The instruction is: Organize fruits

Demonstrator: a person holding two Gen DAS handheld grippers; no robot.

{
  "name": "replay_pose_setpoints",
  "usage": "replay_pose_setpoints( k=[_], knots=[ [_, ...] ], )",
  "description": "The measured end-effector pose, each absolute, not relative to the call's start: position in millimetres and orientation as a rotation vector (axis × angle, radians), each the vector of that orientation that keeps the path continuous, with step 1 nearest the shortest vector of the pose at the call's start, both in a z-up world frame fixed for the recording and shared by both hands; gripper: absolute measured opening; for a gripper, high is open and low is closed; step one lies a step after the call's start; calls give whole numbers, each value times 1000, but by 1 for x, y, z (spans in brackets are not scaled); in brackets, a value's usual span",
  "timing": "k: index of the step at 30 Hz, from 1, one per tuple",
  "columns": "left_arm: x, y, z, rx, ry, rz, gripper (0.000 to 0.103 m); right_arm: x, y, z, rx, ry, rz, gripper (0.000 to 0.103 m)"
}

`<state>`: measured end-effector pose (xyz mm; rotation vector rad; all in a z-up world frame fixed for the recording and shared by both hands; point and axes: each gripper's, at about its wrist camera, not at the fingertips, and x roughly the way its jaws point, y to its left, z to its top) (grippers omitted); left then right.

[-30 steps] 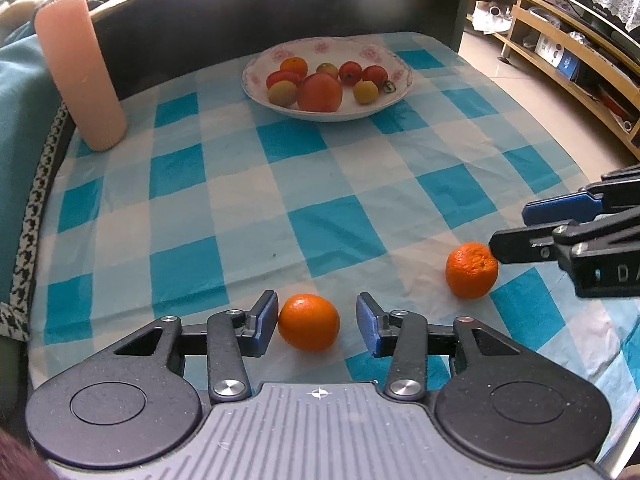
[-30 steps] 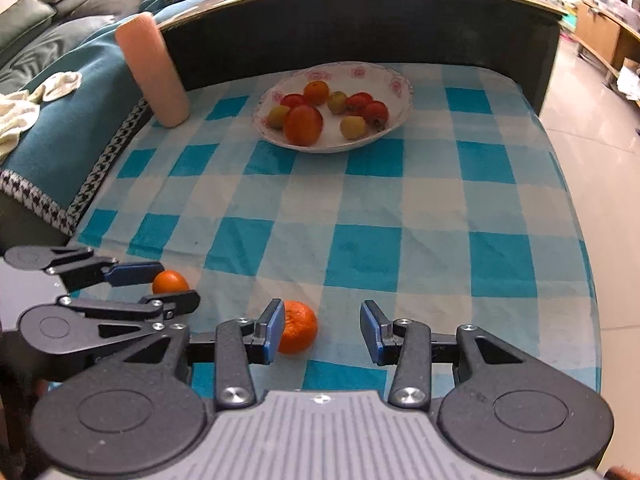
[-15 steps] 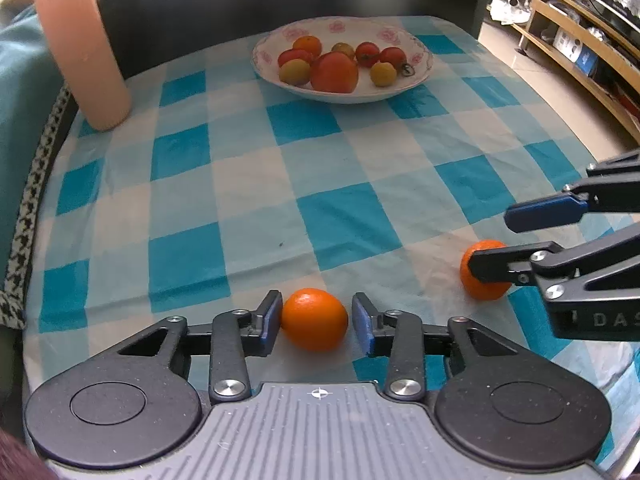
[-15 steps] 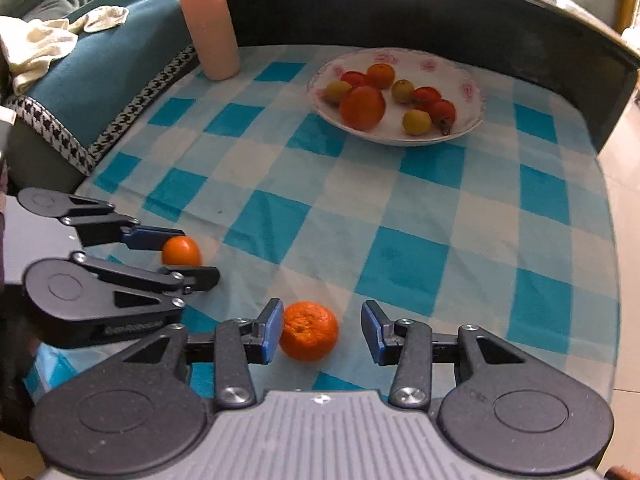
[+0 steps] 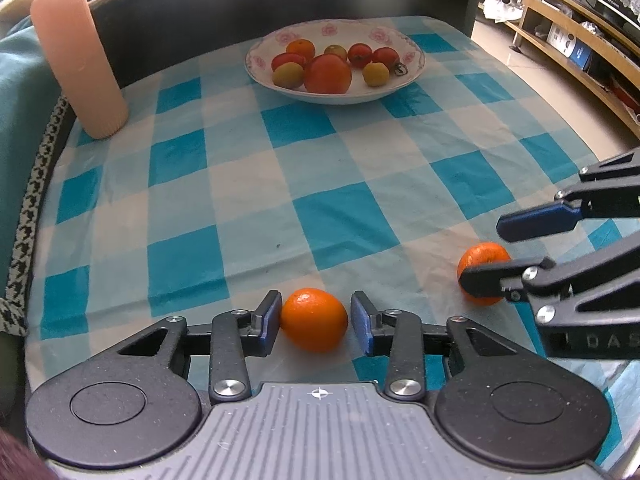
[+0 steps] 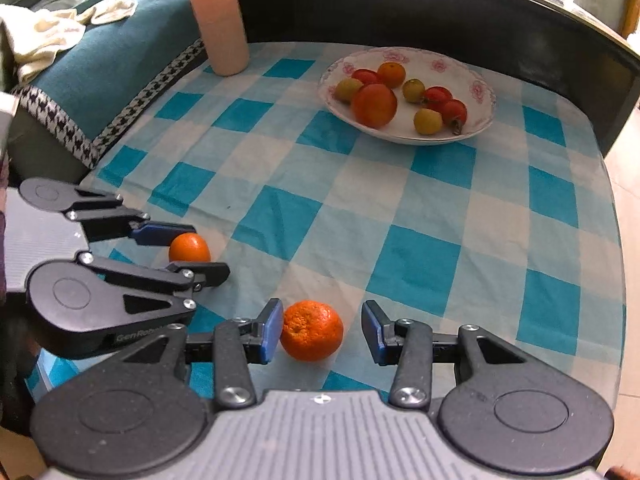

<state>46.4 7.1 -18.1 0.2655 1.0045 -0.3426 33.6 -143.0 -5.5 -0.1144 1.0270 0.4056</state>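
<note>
Left hand-held gripper [image 5: 314, 320]: pads pressing smooth orange [image 5: 314, 319] on table [image 5: 256, 184] | right hand-held gripper [image 6: 318, 330]: open, straddling bumpy orange [image 6: 311, 330] | plate [image 5: 412, 74] holds several fruits | two remain.

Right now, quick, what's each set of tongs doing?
Left tongs: just been closing, now shut on an orange.
Right tongs: open, other orange between them, gap at one pad.
</note>
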Motion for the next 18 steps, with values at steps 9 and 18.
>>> replay_pose_setpoints(
  k=[9,18],
  knots=[
    [47,3,-17,291,990,-350,44,34,-146,-7,-110,1045,419,56],
    [49,3,-18,287,993,-352,45,36,-142,-13,-126,1074,426,56]
  ],
)
